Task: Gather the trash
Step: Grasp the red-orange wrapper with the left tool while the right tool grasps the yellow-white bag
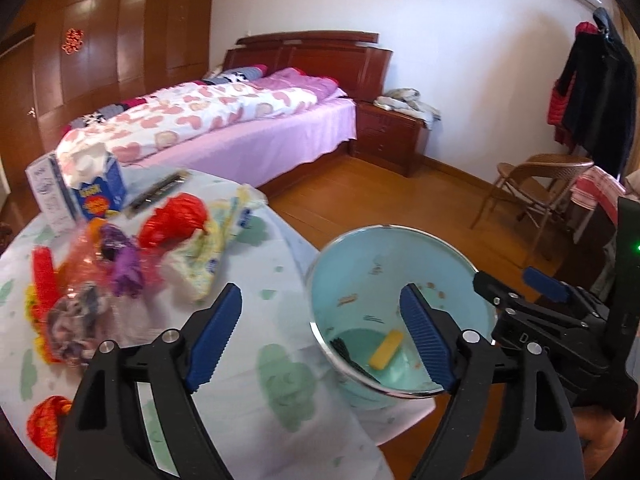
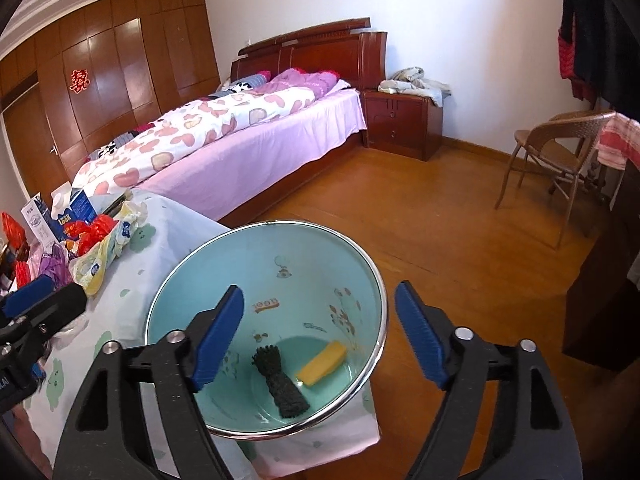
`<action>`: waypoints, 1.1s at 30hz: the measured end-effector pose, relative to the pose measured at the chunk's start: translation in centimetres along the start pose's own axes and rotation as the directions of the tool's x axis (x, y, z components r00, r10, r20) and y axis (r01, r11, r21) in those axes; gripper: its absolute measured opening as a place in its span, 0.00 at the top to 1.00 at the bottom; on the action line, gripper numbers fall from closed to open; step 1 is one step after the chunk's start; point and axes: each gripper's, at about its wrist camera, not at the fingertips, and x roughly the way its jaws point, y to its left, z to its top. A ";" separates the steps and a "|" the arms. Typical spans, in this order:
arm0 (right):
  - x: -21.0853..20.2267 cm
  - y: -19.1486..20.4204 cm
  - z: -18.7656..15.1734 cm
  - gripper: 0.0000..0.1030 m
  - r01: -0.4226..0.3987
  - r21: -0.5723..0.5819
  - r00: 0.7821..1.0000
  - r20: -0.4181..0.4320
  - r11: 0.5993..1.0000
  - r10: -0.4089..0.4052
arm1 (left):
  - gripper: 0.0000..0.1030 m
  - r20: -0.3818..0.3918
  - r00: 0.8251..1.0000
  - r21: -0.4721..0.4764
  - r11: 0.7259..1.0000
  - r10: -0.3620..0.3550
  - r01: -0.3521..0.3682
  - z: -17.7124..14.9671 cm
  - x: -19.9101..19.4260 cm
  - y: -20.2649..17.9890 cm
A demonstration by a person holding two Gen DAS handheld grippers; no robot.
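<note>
A teal bin (image 1: pixel 360 272) with a metal rim stands at the table's corner; it also shows in the right wrist view (image 2: pixel 280 256). Inside lie a yellow piece (image 2: pixel 322 363) and a dark knitted piece (image 2: pixel 282 384). A pile of trash lies on the table: red wrappers (image 1: pixel 176 220), a purple wrapper (image 1: pixel 124 260), a pale plastic bag (image 1: pixel 208 252). My left gripper (image 1: pixel 320 336) is open and empty, its right finger over the bin. My right gripper (image 2: pixel 320 336) is open and empty above the bin, straddling its right rim.
A blue tissue box (image 1: pixel 100 192) and a white carton (image 1: pixel 48 196) stand at the table's far side. The table wears a white cloth (image 1: pixel 248 380) with green prints. Beyond are a bed (image 1: pixel 240 120), a nightstand (image 1: pixel 392 132), a wicker chair (image 1: pixel 536 184) and wooden floor.
</note>
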 end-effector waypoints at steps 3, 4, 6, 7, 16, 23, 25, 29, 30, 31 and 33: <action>-0.5 1.1 -0.2 0.17 0.033 -0.039 0.999 0.025 0.999 -0.032 | 0.20 0.006 0.999 -0.016 0.999 0.032 -0.032 -0.2 -0.7 1.2; -0.5 1.4 -0.2 0.17 0.046 -0.052 0.998 0.038 0.998 -0.044 | 0.20 0.006 0.999 -0.021 0.999 0.047 -0.047 -0.2 -0.9 1.7; -0.8 2.0 -0.4 0.17 0.080 -0.067 0.995 0.071 0.995 -0.075 | 0.19 0.008 0.997 -0.028 0.997 0.071 -0.071 -0.4 -1.3 2.2; -0.9 2.0 -0.5 0.17 0.085 -0.057 0.993 0.083 0.995 -0.080 | 0.19 0.009 0.997 -0.032 0.996 0.082 -0.081 -0.5 -1.4 2.5; -1.2 4.3 -0.5 0.17 0.097 -0.137 0.994 0.055 0.986 -0.091 | 0.16 0.014 0.992 -0.068 0.990 0.126 -0.125 -1.7 -3.4 5.3; -1.8 7.6 -1.0 0.17 0.015 -0.169 0.999 0.037 0.986 -0.009 | 0.14 -0.009 0.980 -0.146 0.969 0.198 -0.197 -3.3 -5.6 10.3; -2.2 8.9 -1.3 0.17 -0.009 -0.195 0.999 0.037 0.981 0.017 | 0.14 -0.015 0.975 -0.164 0.962 0.221 -0.220 -3.8 -6.3 11.8; -2.6 11.0 -1.6 0.17 -0.043 -0.229 0.998 0.034 0.973 0.052 | 0.14 -0.033 0.960 -0.196 0.940 0.279 -0.280 -5.4 -7.7 14.8; -2.7 11.6 -1.7 0.17 -0.055 -0.236 0.998 0.029 0.970 0.064 | 0.14 -0.036 0.958 -0.204 0.936 0.285 -0.287 -5.8 -8.0 15.4; -2.7 12.0 -1.8 0.18 -0.061 -0.240 0.997 0.028 0.969 0.069 | 0.14 -0.042 0.955 -0.215 0.931 0.294 -0.296 -6.3 -8.4 16.3; -2.9 12.8 -2.0 0.18 -0.077 -0.248 0.996 0.023 0.966 0.085 | 0.14 -0.056 0.950 -0.235 0.921 0.307 -0.311 -7.5 -9.2 17.9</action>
